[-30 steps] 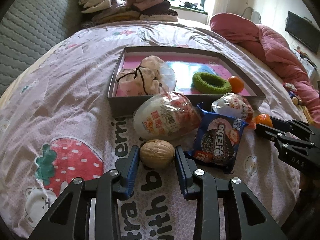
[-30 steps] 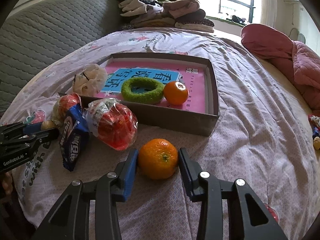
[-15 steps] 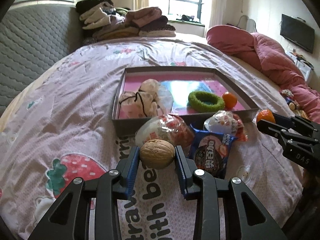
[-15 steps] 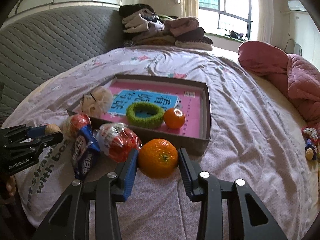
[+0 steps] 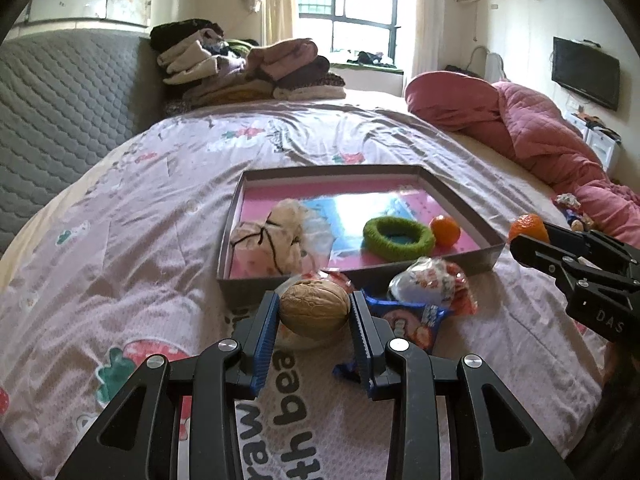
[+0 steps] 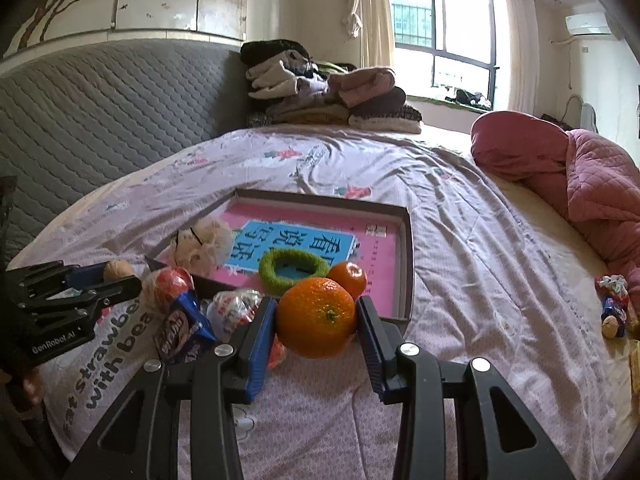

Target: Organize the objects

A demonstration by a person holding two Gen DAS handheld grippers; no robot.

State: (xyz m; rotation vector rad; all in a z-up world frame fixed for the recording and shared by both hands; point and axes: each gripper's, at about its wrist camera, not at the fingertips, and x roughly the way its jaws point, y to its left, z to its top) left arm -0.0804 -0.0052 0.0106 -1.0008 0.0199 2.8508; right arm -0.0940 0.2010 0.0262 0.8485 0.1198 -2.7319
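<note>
Through my left wrist camera, my left gripper [image 5: 313,314] is closed on a walnut [image 5: 313,309], both blue pads pressed to its sides, held above the pink bedsheet [image 5: 120,220] in front of the shallow box [image 5: 490,258]. Inside that box lie a pale scrunchie bundle [image 5: 268,240], a green ring [image 5: 399,233] and a small orange [image 5: 445,230]; wrapped snacks [image 5: 432,284] sit just outside its near wall. From my right wrist camera, my right gripper [image 6: 316,322] clamps a larger orange [image 6: 316,322] between its pads, raised near the box's [image 6: 408,264] near right corner, with the blue cookie packet [image 6: 182,326] off to the left.
</note>
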